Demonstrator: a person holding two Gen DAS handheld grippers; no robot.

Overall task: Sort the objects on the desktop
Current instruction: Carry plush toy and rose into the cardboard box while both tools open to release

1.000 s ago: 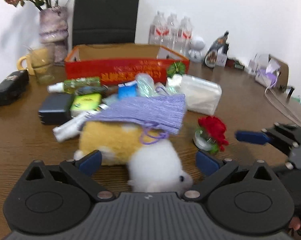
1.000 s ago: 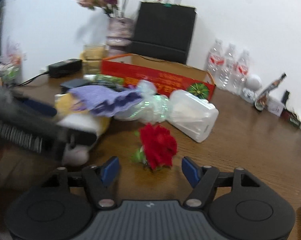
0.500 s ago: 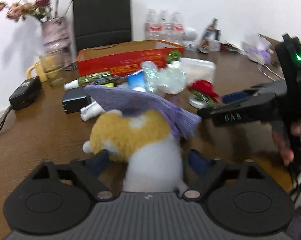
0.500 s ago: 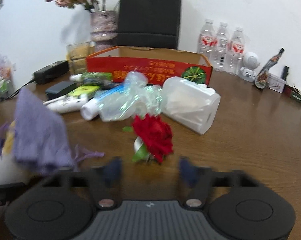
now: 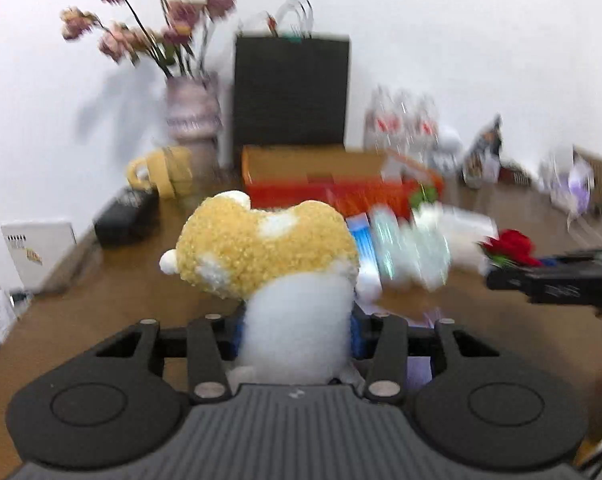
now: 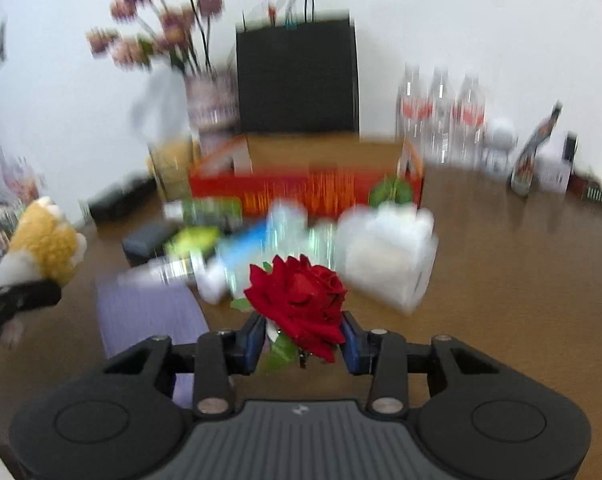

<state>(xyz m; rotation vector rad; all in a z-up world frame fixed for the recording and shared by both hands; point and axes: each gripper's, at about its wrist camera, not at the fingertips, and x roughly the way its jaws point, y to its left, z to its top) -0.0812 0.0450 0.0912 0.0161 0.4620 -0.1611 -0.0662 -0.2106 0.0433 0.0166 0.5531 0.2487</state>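
A: What has the left gripper (image 5: 297, 338) got?

B: A plush toy (image 5: 277, 264). The jaws have just been closing and now both blue pads squeeze its white lower part at the bottom centre of the left wrist view. The yellow upper part sticks up above the fingers, in the middle of the frame

A: And the right gripper (image 6: 303, 342)?

B: Its jaws have also just been closing, and they are clamped on a red rose (image 6: 297, 300), low in the centre of the right wrist view. Green leaves hang between the pads

A: Is each one visible from the other camera?

B: Yes. In the left view the rose shows at the right edge with the other gripper's dark finger below it. In the right view the toy sits at the left edge

A: What lies past them on the table (image 6: 521, 264)?

B: A purple pouch (image 6: 149, 316) flat on the wood, lower left of the right view. Beyond it a blurred heap of tubes and packets with a white plastic container (image 6: 385, 256) to its right. Behind that a red cardboard box (image 6: 305, 188), open on top, in mid frame

A: Further back?

B: A black paper bag (image 6: 297, 80) against the wall, a vase of pink flowers (image 6: 209, 100) to its left, water bottles (image 6: 441, 112) to its right
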